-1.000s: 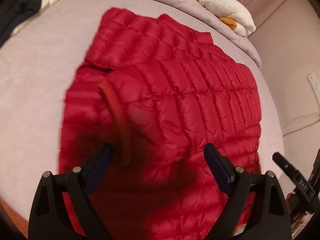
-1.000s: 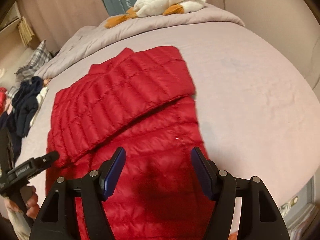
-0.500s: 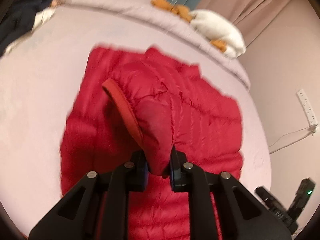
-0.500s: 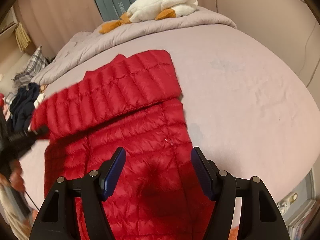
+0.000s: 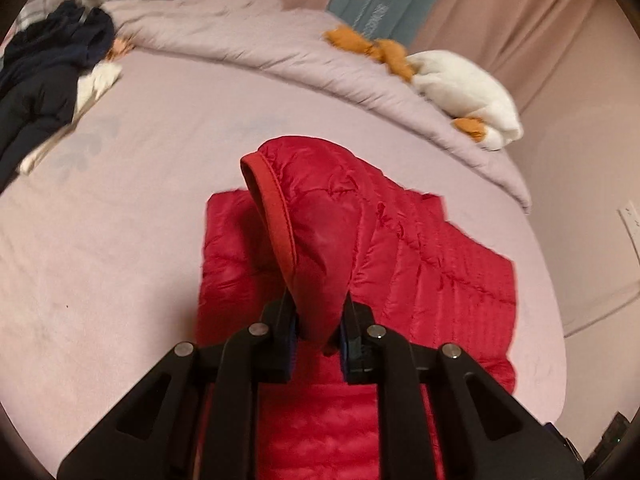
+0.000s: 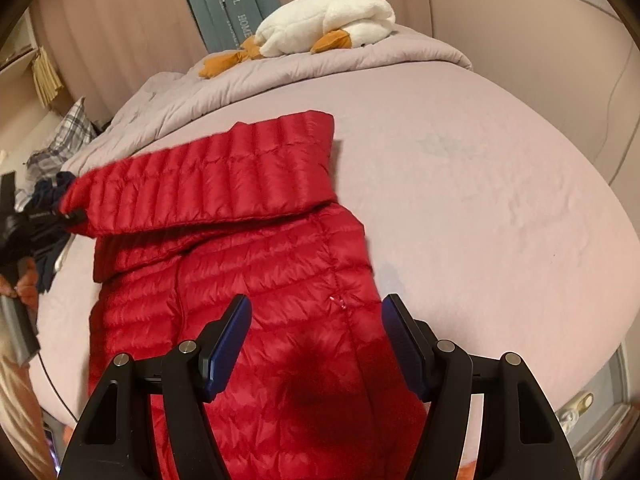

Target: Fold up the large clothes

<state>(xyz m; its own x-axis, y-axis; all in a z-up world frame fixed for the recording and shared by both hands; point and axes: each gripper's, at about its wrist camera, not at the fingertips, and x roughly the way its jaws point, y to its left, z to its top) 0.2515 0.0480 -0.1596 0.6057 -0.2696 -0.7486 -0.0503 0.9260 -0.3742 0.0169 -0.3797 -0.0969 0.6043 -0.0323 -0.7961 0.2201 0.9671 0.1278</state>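
A red quilted down jacket (image 6: 248,280) lies on the pale pink bed (image 6: 460,200). My left gripper (image 5: 318,330) is shut on the cuff end of its sleeve (image 5: 316,240) and holds it lifted above the jacket body (image 5: 440,280). In the right wrist view the lifted sleeve (image 6: 208,184) stretches across the jacket toward the left gripper (image 6: 60,216) at the left edge. My right gripper (image 6: 316,336) is open and empty, hovering over the jacket's lower part.
A rumpled grey duvet (image 5: 248,40) and a white plush goose (image 5: 468,92) lie at the bed's far side. Dark clothes (image 5: 44,80) are piled at the far left. The bed edge (image 6: 592,344) runs near my right gripper.
My left gripper closed on the sleeve cuff and lifted it, drawing the sleeve up and across the jacket. The right gripper stayed open over the lower jacket.
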